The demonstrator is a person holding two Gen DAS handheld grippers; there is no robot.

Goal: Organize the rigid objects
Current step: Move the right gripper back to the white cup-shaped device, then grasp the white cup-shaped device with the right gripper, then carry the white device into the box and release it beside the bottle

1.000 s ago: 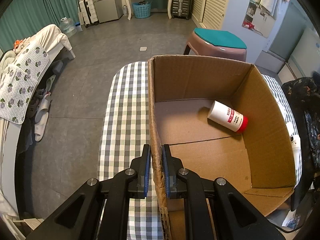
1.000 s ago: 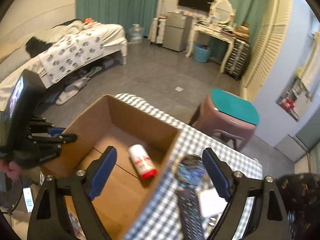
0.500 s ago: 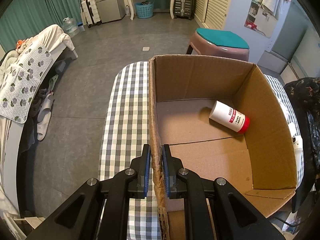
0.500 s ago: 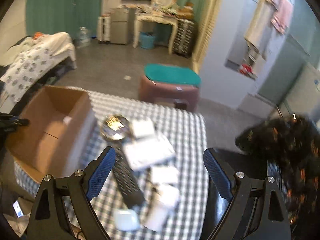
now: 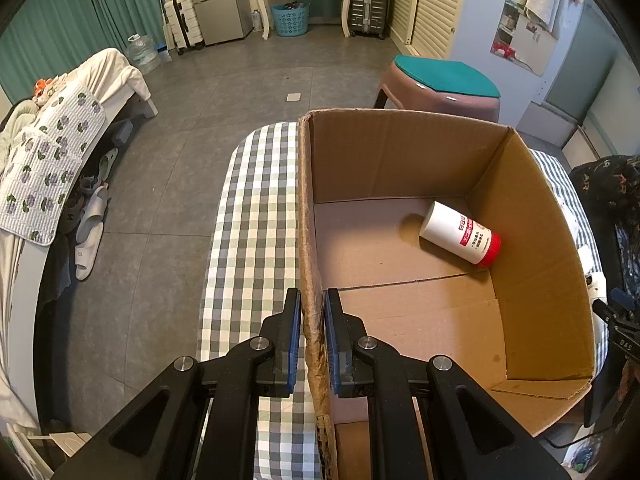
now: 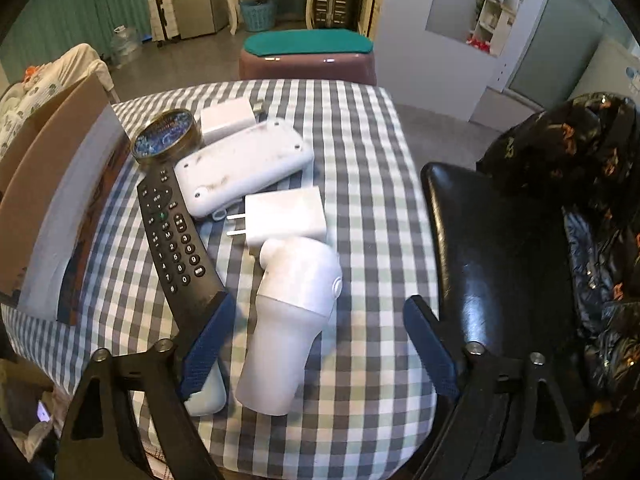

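Now, left gripper [image 5: 312,320]: the near left wall of the cardboard box [image 5: 532,264] is being pinched, pads clenched on the card.
Box: a white bottle with a red cap [image 5: 460,234] is being kept inside, lying on its side against the right wall.
Right gripper [image 6: 320,344]: jaws are being closed, wide apart, nothing gripped; a white handheld device [image 6: 292,320] is being straddled.
Checked tablecloth [image 6: 360,128]: a black remote [image 6: 172,232], white charger [image 6: 288,216], round tin [image 6: 166,138] are being left beside the box.
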